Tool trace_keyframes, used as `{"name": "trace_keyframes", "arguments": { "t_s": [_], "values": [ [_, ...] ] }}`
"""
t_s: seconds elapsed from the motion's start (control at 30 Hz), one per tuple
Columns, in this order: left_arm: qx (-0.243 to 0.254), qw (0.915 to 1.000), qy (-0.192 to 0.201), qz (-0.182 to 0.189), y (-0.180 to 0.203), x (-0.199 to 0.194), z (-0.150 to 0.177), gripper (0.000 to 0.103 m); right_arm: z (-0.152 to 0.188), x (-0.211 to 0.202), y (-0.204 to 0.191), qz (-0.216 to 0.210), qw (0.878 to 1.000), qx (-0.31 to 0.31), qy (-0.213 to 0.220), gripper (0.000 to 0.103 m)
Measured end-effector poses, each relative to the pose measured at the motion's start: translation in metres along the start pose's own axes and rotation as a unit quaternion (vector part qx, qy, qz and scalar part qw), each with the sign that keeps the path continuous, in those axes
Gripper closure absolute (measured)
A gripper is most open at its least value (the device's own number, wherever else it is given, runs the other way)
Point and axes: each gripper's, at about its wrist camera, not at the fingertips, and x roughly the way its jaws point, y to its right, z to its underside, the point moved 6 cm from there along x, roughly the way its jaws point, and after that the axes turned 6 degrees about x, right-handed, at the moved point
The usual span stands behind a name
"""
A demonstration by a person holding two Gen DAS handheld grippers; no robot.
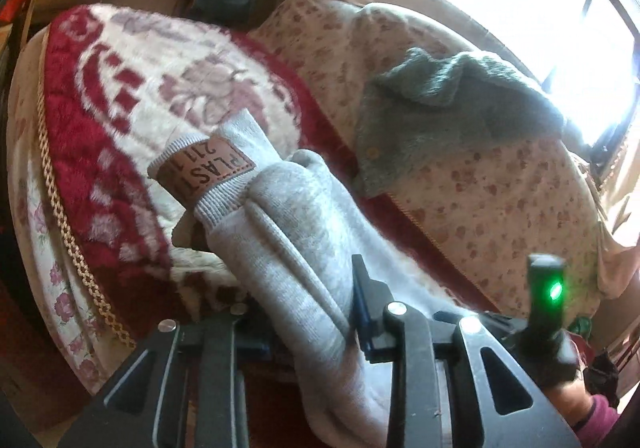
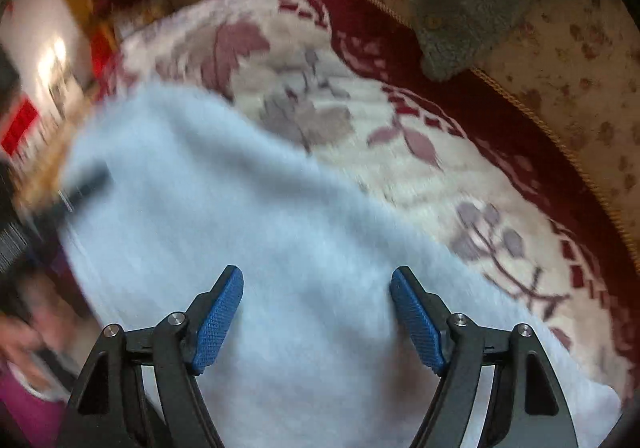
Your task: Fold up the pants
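A pair of light grey fleece pants (image 1: 288,224) lies bunched on a red and cream floral blanket (image 1: 120,96) that covers a bed or sofa. In the left wrist view, the left gripper (image 1: 320,324) is closed on a thick fold of the grey fabric, which runs up between its fingers. The ribbed waistband, with a brown patch label (image 1: 206,172), hangs out beyond the gripper, lifted a little above the blanket. A green knitted garment (image 1: 440,116) rests further back on a spotted beige cover (image 1: 500,188), well apart from the pants.

In the right wrist view, which is blurred, the right gripper (image 2: 316,312) is spread wide with nothing between its blue pads (image 2: 220,312). It hovers over a broad stretch of the pants (image 2: 280,228).

The folding looks only partly done: the cloth is gathered and rumpled, not laid in a flat, neat stack. Smoothing and at least one more fold seem to remain.
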Motion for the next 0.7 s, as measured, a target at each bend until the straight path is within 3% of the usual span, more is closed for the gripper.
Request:
{"name": "trace_keyframes", "arguments": {
  "t_s": [0.07,0.17,0.23,0.4,0.53,0.7],
  "values": [
    [0.013,0.9999,0.007,0.005,0.015,-0.007,-0.004,0.075,0.004,-0.006,-0.005,0.018,1.0,-0.017,0.007,0.022],
    [0.039,0.9989,0.015,0.02,0.042,-0.02,-0.008,0.075,0.005,-0.026,-0.007,-0.016,1.0,0.001,0.019,0.022],
    [0.063,0.9972,0.021,0.034,0.066,-0.029,-0.007,0.075,0.006,-0.043,0.0,-0.018,0.999,0.015,0.035,0.022],
    [0.123,0.9895,0.02,0.074,0.126,-0.04,0.013,0.077,0.023,-0.088,0.05,0.0,0.995,0.08,0.054,0.022],
    [0.155,0.9821,-0.006,0.107,0.165,-0.031,0.047,0.078,0.047,-0.121,0.101,0.019,0.989,0.134,0.064,0.022],
    [0.18,0.9718,-0.08,0.129,0.202,-0.001,0.111,0.078,0.093,-0.159,0.153,0.052,0.978,0.189,0.075,0.021]
  ]
}}
